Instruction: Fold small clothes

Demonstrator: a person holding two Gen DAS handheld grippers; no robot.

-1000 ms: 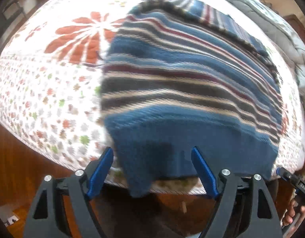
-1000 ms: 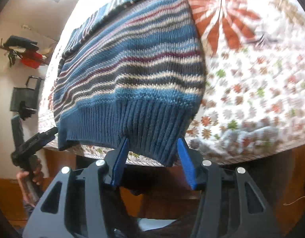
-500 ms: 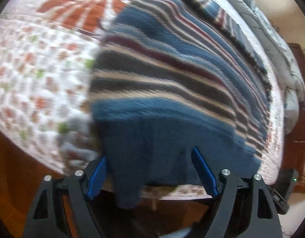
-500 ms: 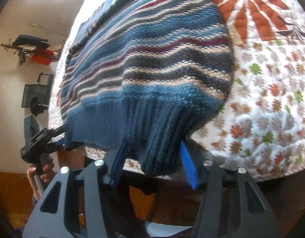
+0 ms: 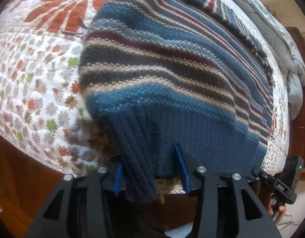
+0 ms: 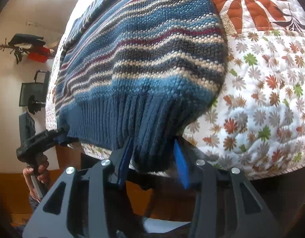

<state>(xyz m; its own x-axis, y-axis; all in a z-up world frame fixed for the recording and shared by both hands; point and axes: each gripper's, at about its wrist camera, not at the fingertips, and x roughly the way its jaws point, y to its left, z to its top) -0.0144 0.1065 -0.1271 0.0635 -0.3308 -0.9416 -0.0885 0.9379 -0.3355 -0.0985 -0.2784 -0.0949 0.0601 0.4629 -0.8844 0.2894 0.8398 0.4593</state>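
the striped sweater (image 5: 172, 75) is lying flat on the quilt (image 5: 33, 83), its ribbed hem at the bed's edge; no fold is showing yet. the left gripper (image 5: 150, 170) and right gripper (image 6: 152, 158) are both closing on the hem's two corners. the sweater's far end is hard to make out.

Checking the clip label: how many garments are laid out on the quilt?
1: a blue striped knitted sweater lies on the floral quilt, its ribbed hem overhanging the near edge. Others may lie outside the views.
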